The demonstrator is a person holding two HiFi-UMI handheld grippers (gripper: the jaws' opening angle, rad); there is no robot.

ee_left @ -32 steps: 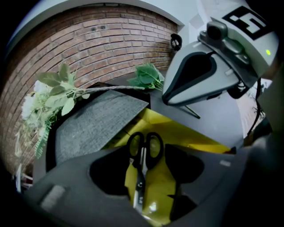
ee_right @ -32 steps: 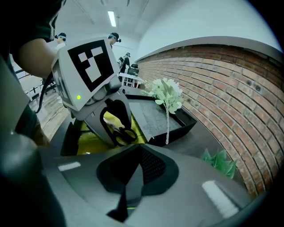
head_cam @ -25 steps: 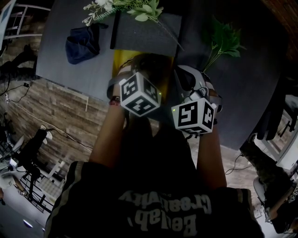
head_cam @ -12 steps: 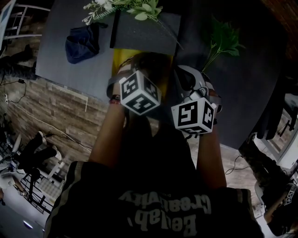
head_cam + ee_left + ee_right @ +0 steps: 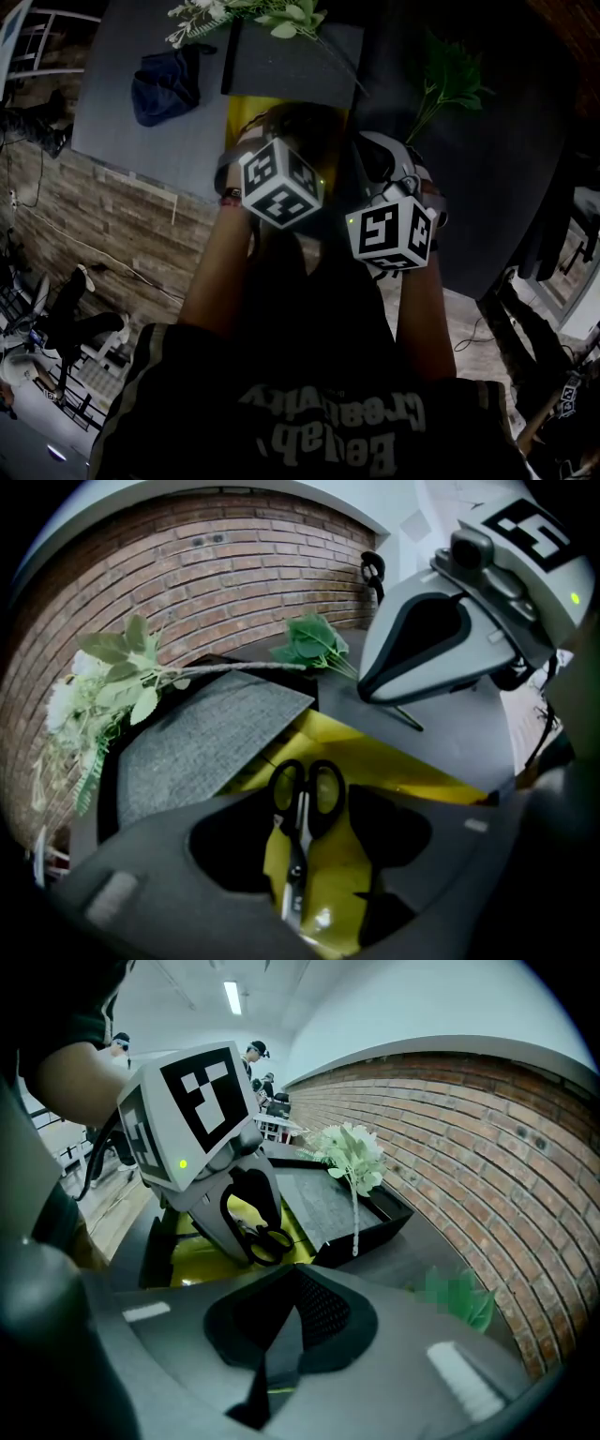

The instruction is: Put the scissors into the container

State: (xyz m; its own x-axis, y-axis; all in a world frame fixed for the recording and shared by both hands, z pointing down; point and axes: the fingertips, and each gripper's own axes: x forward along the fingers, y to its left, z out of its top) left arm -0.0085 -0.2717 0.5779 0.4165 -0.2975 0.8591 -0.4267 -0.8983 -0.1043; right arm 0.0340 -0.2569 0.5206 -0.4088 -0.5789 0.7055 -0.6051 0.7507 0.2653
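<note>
Black-handled scissors lie in the yellow container, handles pointing away from me and blades running back between my left gripper's fingers. My left gripper is open, with a wide yellow gap beside the blades. In the right gripper view the scissors show just under the left gripper's fingers, over the container. My right gripper is shut on nothing, close to the right of the left one. In the head view both marker cubes hide the jaws and the scissors.
A black tray with a grey felt mat borders the container's far side. Pale artificial flowers lie on it, and a green leafy sprig lies to the right. A dark blue cloth sits far left. A brick wall stands behind the table.
Both grippers stay where they were. Only a person on the floor at the left edge has shifted.
</note>
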